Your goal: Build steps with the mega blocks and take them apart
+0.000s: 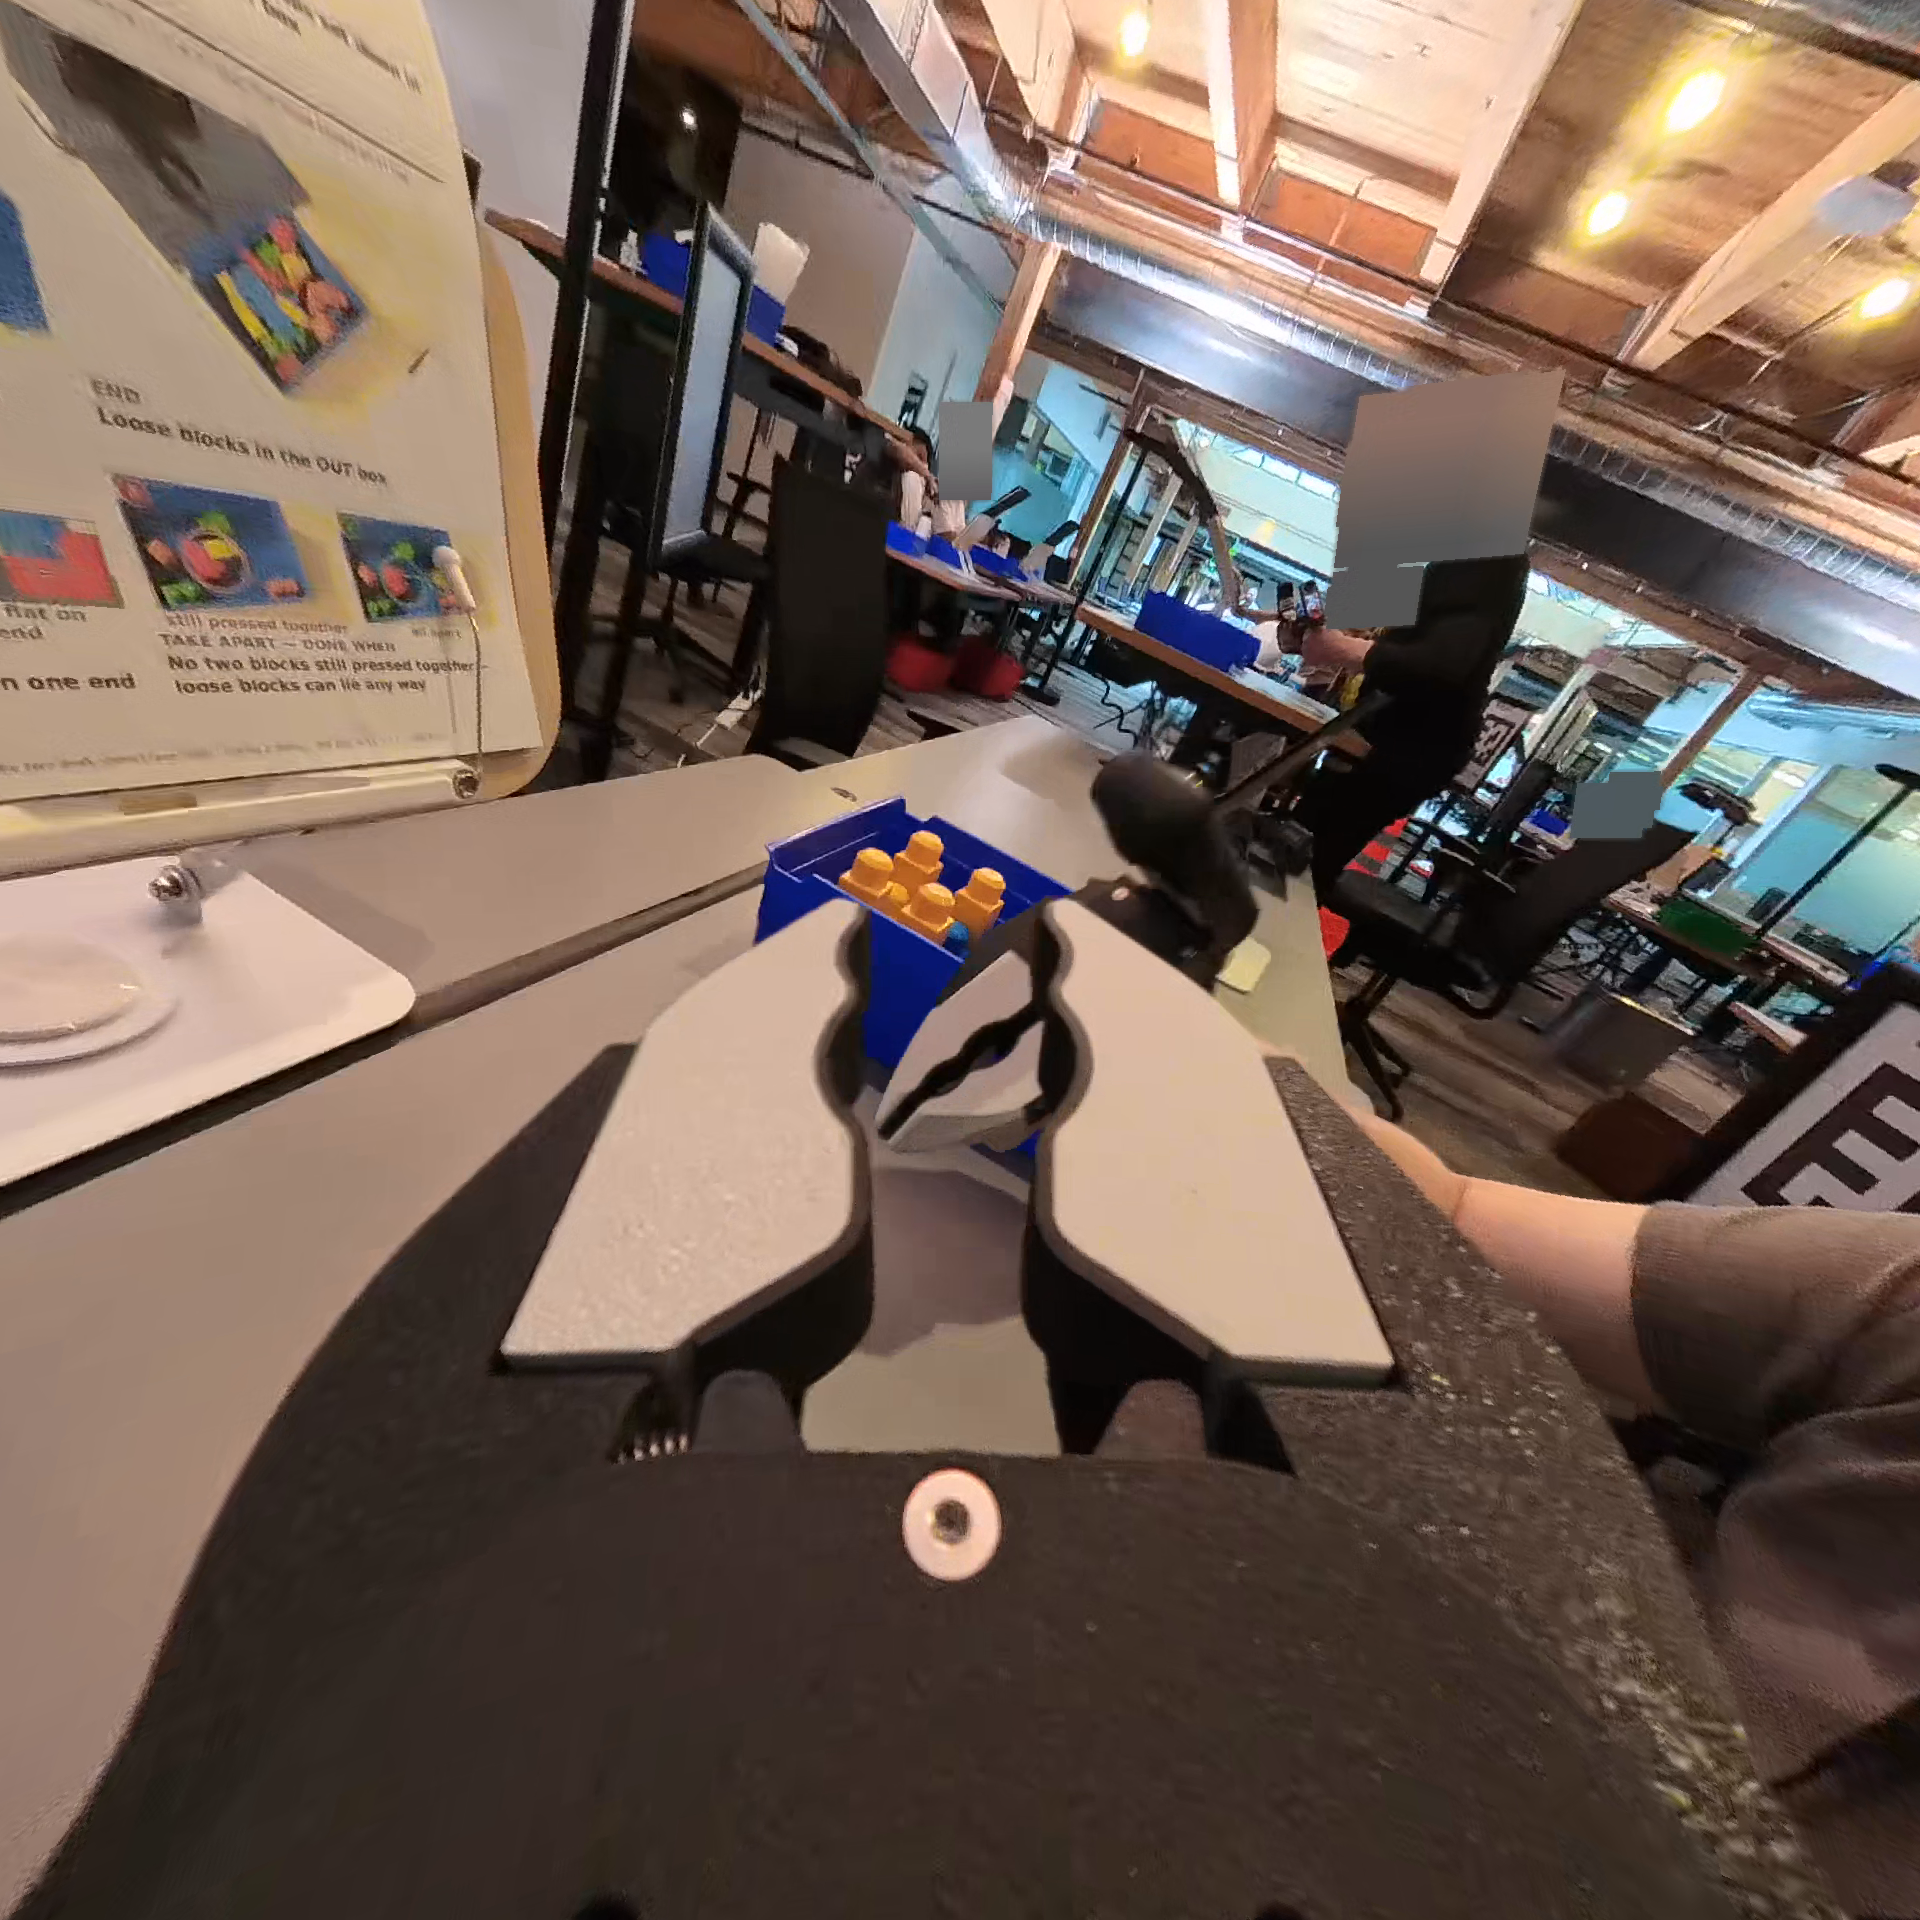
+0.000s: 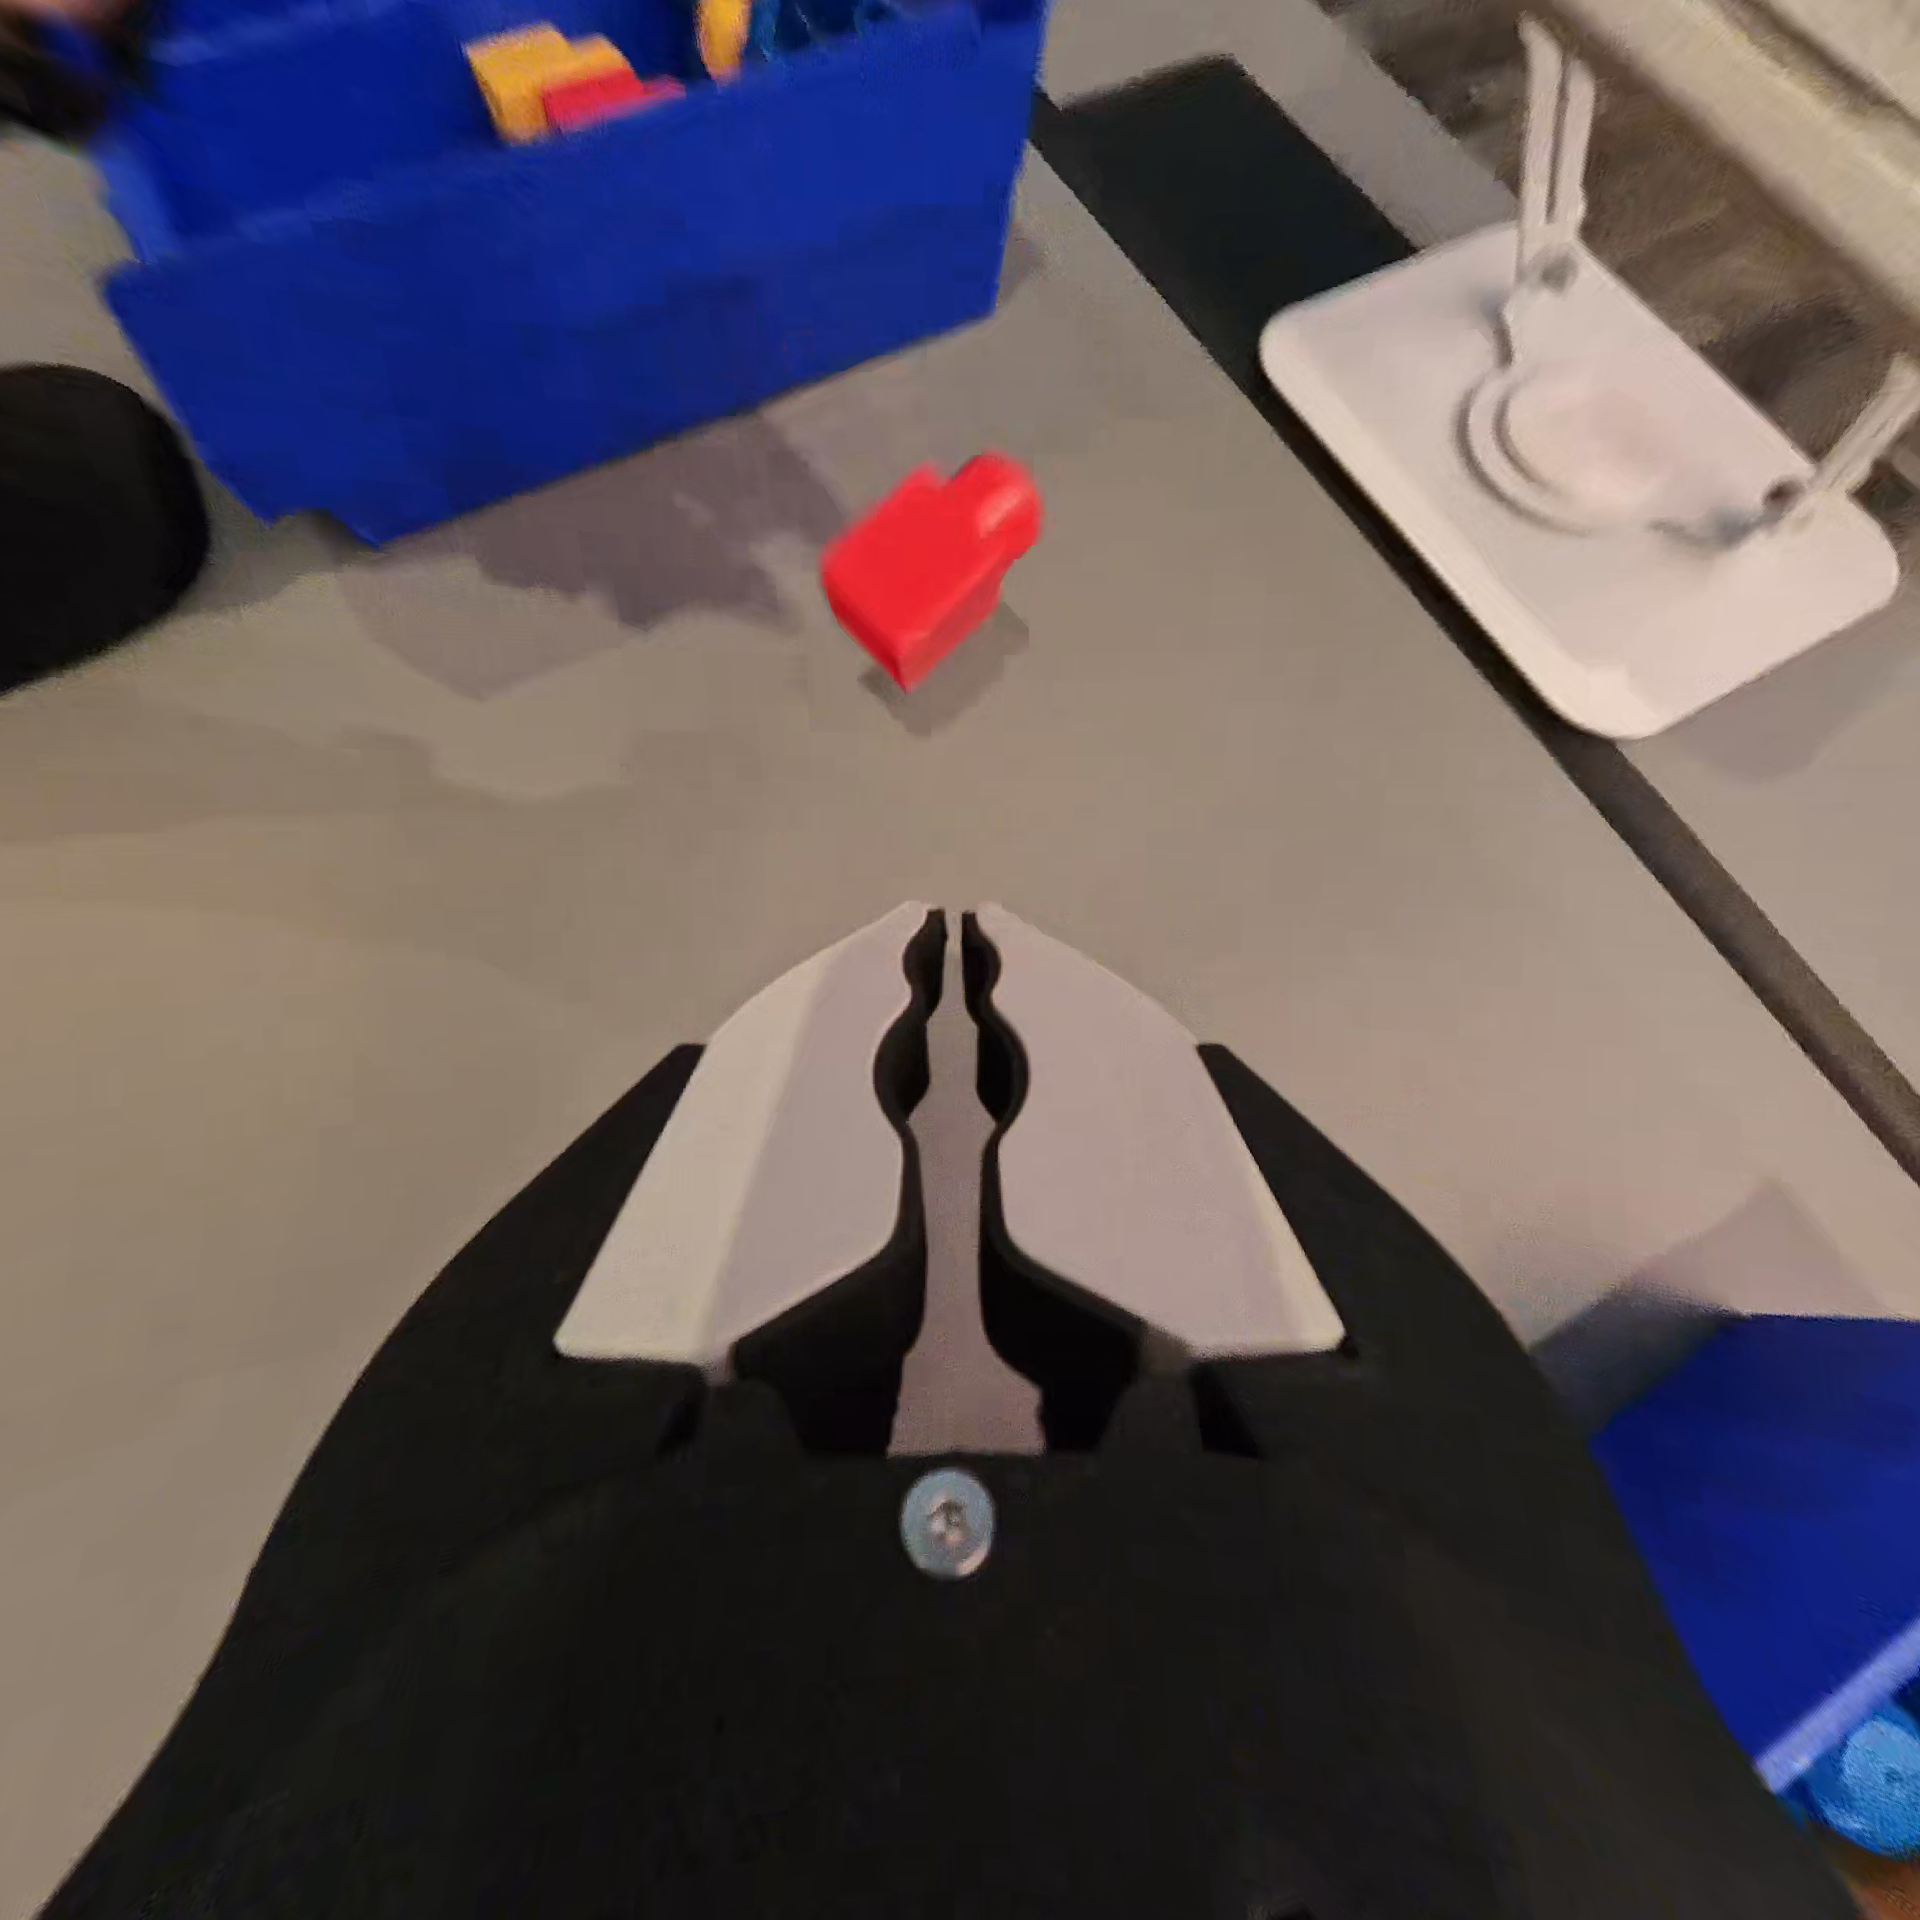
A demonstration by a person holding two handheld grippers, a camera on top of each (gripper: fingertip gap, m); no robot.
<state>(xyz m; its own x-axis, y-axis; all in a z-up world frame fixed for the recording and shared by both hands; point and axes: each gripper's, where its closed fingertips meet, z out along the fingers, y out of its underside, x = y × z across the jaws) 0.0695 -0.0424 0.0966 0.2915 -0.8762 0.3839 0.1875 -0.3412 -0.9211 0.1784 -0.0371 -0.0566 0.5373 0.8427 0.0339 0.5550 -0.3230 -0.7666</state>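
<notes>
Barely begun, by the look of it: one red block lies alone on the grey table, tipped on its side, no steps standing anywhere in view. The rest of the blocks sit in the blue bin at the far left of the right wrist view, just beyond the red one; yellow and red pieces show over its rim, blurred. From the left wrist view the same sort of bin holds an orange block, studs up. Right gripper hangs over bare table short of the red block, its claw pinched nearly closed and holding nothing. Left gripper points toward the bin, claw released with a clear gap and empty. The other gripper's fingers show through that gap. So all stacking and all taking apart is left, I judge. Around: a white stand at the right by the table seam, an instruction sheet propped at the left, a second blue box at near right. Nothing lies between the right claw and the red block; the bin wall stands close behind it.
</notes>
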